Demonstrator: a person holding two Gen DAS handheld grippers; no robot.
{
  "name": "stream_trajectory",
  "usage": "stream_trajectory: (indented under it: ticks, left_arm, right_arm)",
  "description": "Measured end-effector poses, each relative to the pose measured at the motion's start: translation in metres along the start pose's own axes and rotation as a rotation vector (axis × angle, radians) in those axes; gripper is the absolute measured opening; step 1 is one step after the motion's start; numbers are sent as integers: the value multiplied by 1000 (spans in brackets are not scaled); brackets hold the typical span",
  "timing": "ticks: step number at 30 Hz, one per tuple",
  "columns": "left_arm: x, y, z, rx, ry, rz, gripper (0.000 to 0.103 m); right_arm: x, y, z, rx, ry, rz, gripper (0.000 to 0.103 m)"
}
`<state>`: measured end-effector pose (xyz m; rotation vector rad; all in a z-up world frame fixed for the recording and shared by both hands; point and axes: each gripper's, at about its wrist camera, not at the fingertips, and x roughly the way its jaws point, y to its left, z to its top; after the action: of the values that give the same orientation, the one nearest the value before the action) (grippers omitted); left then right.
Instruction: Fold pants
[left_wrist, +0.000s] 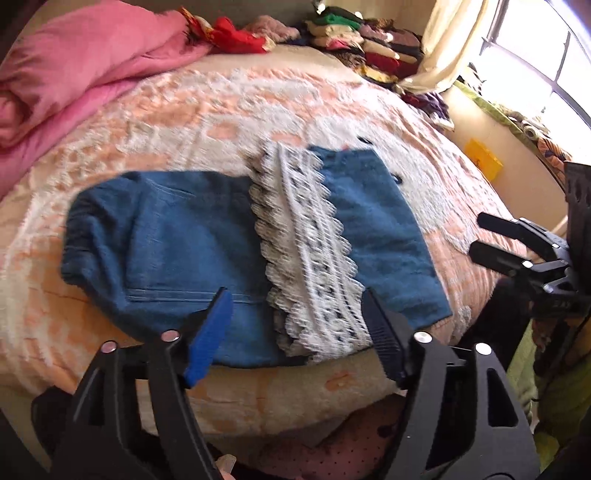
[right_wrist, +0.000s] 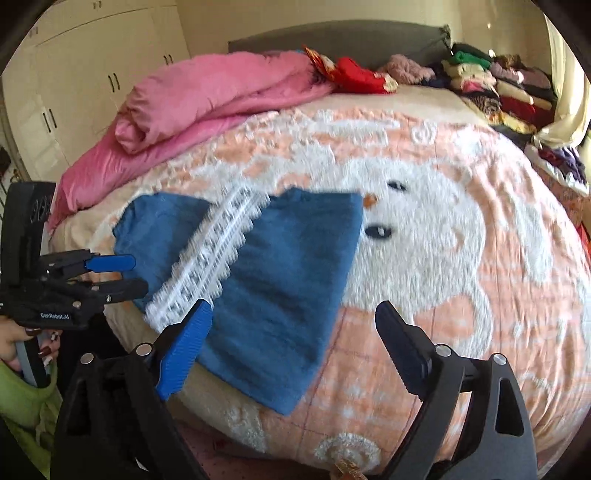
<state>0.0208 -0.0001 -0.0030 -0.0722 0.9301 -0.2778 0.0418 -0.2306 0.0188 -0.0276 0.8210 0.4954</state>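
The pants (left_wrist: 177, 236) lie folded on the bed (left_wrist: 192, 122), near its front edge, a white lace band (left_wrist: 310, 251) crossing the blue denim. The left gripper (left_wrist: 295, 314) hangs above the near edge with jaws spread, nothing between them. The right gripper (right_wrist: 291, 332) hangs over the fold's right end, jaws wide and empty too, a pink quilt (right_wrist: 207, 99) bunched behind.
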Motion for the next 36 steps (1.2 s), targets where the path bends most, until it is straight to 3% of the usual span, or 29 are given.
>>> stream_trajectory:
  ticks: [4, 15, 24, 25, 30, 36]
  left_arm:
    - [-14, 20, 1, -42, -38, 34, 75]
    - [-27, 85, -11, -209, -79, 73, 87]
    - [-13, 119, -23, -321, -62, 56, 87]
    - [-9, 123, -24, -342, -55, 33, 86]
    - [7, 129, -28, -412, -37, -73, 54]
    - [12, 135, -32, -440, -43, -98, 50]
  right_arm:
    - [-2, 14, 21, -48, -21, 11, 89]
    - [24, 68, 73, -177, -24, 91, 89]
    - [81, 118, 113, -290, 60, 191, 89]
    - [87, 123, 117, -303, 69, 201, 90]
    - [128, 148, 131, -351, 154, 276, 90]
    - [174, 185, 139, -408, 234, 332, 89]
